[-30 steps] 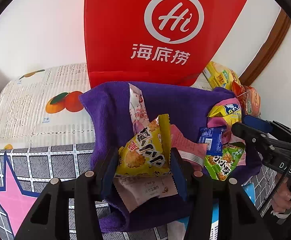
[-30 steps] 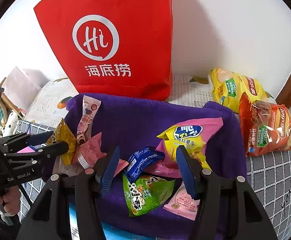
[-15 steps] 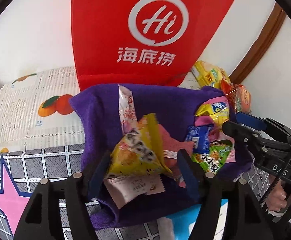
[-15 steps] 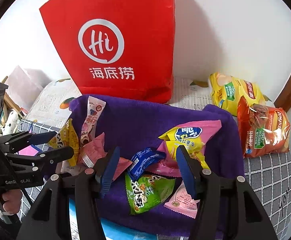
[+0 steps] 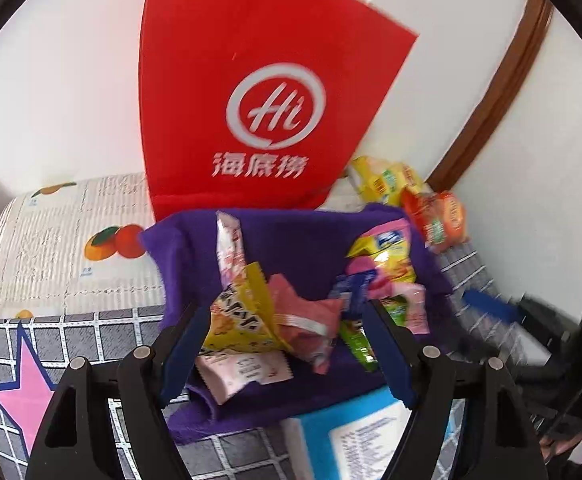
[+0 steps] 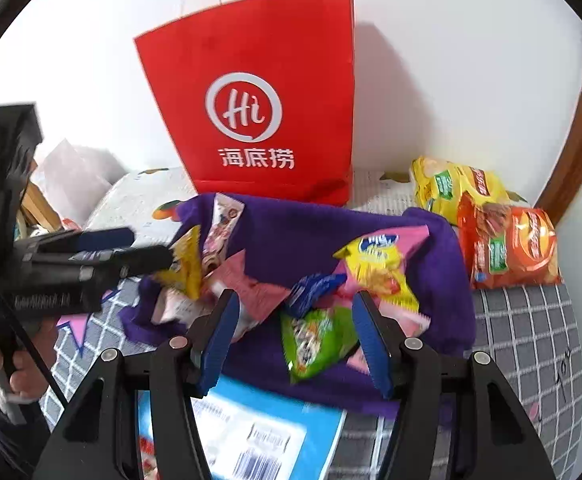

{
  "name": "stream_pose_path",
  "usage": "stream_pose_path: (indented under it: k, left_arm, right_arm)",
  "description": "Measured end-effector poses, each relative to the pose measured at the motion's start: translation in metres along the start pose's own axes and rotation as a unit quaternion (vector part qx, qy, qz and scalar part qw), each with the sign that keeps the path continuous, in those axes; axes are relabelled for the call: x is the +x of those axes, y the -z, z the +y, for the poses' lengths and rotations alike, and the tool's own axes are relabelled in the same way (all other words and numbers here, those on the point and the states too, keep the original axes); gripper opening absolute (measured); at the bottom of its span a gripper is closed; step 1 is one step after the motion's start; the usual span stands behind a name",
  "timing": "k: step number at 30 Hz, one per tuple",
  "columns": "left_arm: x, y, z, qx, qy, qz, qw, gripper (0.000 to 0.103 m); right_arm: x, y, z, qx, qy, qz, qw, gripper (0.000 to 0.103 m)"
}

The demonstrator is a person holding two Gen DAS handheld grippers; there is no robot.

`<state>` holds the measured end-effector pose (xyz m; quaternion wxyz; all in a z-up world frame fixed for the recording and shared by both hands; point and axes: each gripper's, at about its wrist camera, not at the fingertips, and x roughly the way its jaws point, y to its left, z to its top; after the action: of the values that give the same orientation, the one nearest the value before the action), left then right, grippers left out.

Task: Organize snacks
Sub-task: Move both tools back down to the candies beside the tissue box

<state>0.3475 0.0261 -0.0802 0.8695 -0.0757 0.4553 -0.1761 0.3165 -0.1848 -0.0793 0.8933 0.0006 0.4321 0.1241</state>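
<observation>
Snack packets lie heaped on a purple cloth point(image 5: 299, 240) spread over the surface, in front of an upright red paper bag point(image 6: 267, 92). The left hand-held gripper point(image 5: 287, 344) is opening, its pads clear of the yellow packet point(image 5: 243, 316) lying between them. The right hand-held gripper point(image 6: 295, 336) stands released above a green packet point(image 6: 315, 344), not pressing it. Two larger chip bags point(image 6: 491, 224) rest beside the cloth, near the wall.

Bright, even daylight here. Motion blur smears both views. Fisheye bends the edges, black vignette in the corners.
</observation>
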Motion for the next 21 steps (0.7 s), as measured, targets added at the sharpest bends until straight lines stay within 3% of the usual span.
stream_pose_path:
  k: [8,21]
  left_arm:
    - [-0.056,0.017,-0.009,0.002,-0.02,-0.02,0.9996,0.076]
    - [-0.108,0.104,0.022,-0.032,-0.054,-0.011,0.998,0.076]
  right_arm:
    - [-0.03,0.04,0.013,0.02,-0.015,0.014,1.0,0.058]
    - [-0.047,0.116,0.06,0.034,-0.029,0.043,0.998,0.058]
